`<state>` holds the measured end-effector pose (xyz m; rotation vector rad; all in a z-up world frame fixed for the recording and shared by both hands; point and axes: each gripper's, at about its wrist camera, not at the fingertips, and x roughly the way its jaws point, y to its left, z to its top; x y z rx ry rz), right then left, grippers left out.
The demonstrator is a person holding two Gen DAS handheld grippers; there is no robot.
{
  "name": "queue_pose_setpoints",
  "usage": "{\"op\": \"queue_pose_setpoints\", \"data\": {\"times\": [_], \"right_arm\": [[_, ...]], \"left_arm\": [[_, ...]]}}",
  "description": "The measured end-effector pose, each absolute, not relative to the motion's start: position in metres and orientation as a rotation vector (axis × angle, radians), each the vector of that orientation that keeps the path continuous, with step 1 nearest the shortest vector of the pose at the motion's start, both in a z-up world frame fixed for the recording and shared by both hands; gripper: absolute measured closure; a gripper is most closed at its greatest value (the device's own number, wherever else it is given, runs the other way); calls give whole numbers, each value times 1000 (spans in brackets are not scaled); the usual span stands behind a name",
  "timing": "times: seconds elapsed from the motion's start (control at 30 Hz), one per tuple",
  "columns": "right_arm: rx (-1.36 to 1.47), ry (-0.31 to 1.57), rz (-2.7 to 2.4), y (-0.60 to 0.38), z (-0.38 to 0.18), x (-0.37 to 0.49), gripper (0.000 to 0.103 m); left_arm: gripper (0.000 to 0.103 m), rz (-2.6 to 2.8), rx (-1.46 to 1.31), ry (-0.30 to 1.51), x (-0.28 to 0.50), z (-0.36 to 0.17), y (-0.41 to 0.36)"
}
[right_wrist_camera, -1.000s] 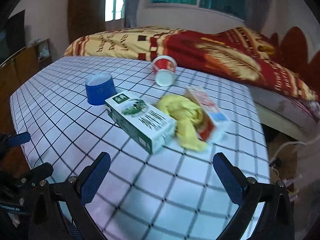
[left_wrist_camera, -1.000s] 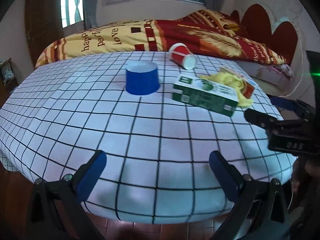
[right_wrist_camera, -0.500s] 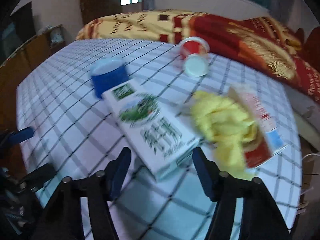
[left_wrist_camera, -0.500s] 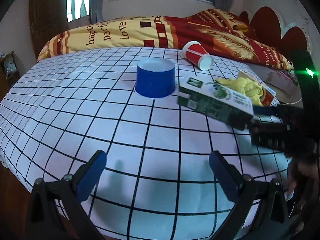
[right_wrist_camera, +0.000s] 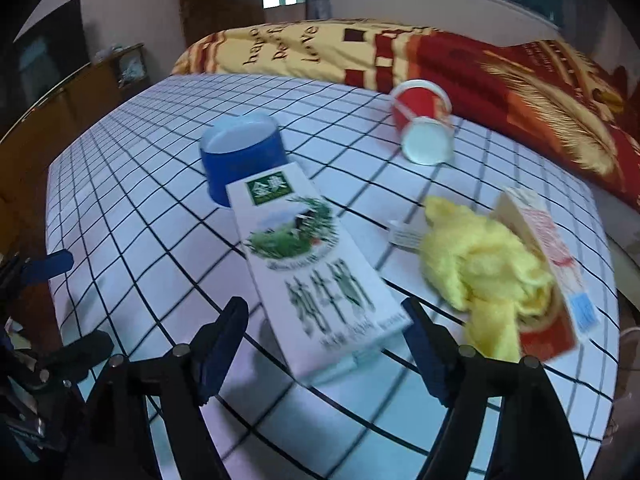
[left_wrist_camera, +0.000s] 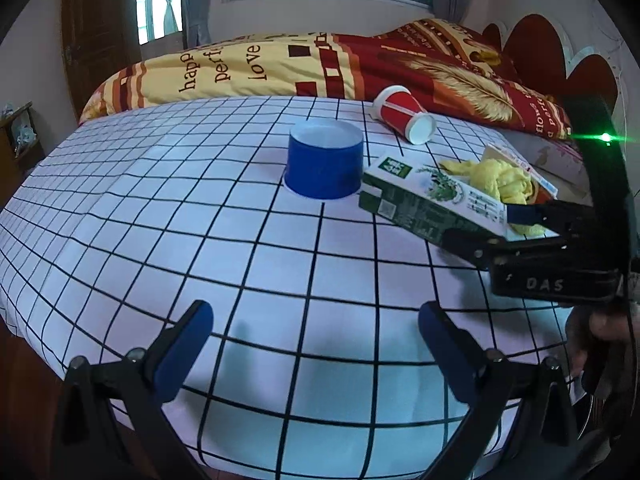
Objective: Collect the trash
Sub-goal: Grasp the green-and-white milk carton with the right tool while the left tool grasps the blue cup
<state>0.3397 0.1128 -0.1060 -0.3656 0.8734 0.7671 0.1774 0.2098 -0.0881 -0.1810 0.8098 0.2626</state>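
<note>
From the left wrist camera, the left gripper (left_wrist_camera: 312,340) hangs over bare checked tablecloth (left_wrist_camera: 160,208) with its blue-padded jaws spread wide and nothing between them. Further in stands an upside-down blue cup (left_wrist_camera: 325,166), smooth and cylindrical. To its right lies a green-and-white carton (left_wrist_camera: 432,204), a long cardboard box on its side. Behind it is a crumpled yellow cloth (left_wrist_camera: 500,180), soft and lumpy, spilling from a red-and-white carton (left_wrist_camera: 528,172). A red paper cup (left_wrist_camera: 404,118) lies tipped over at the far edge, its white base towards the camera. Only this view shows the right gripper (left_wrist_camera: 496,228) from outside: a black body with one blue pad on top of the green carton's near-right end, a green light glowing above it, and part of a hand (left_wrist_camera: 600,344) below.

From the right wrist camera, the same green-and-white carton (right_wrist_camera: 316,264) fills the middle, blurred, its near end lying between the right gripper's (right_wrist_camera: 326,344) blue pads. The jaws are opening, about two-thirds apart; whether the pads touch the carton is hard to tell. This view shows the carton's printed pasture picture and a small white label (right_wrist_camera: 404,236) beside the yellow cloth (right_wrist_camera: 480,264), both hidden from the other side. The red-and-white carton (right_wrist_camera: 548,276) gapes open. The blue cup (right_wrist_camera: 240,152) and red paper cup (right_wrist_camera: 422,124) sit beyond. The left gripper (right_wrist_camera: 60,308) peeks in at the left edge.
</note>
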Motion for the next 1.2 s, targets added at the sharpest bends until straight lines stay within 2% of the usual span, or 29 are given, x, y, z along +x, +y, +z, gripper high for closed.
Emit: {"op": "queue_pose_setpoints", "data": {"times": [0.03, 0.47, 0.63, 0.97, 1.03, 1.2], "right_arm": [[-363, 875, 771, 115, -107, 340, 37], [-230, 895, 573, 113, -103, 369, 38], [-232, 893, 521, 120, -103, 384, 39], [-245, 902, 519, 135, -106, 406, 40], [-235, 898, 532, 134, -105, 405, 41], [-248, 865, 551, 133, -98, 392, 42]], "left_arm": [[0, 262, -180, 809, 179, -88, 211], [4, 272, -169, 791, 256, -85, 232], [14, 268, -179, 812, 289, -93, 240], [16, 262, -206, 821, 316, -95, 254], [27, 243, -196, 835, 319, -97, 254], [28, 239, -160, 790, 300, -86, 251]]}}
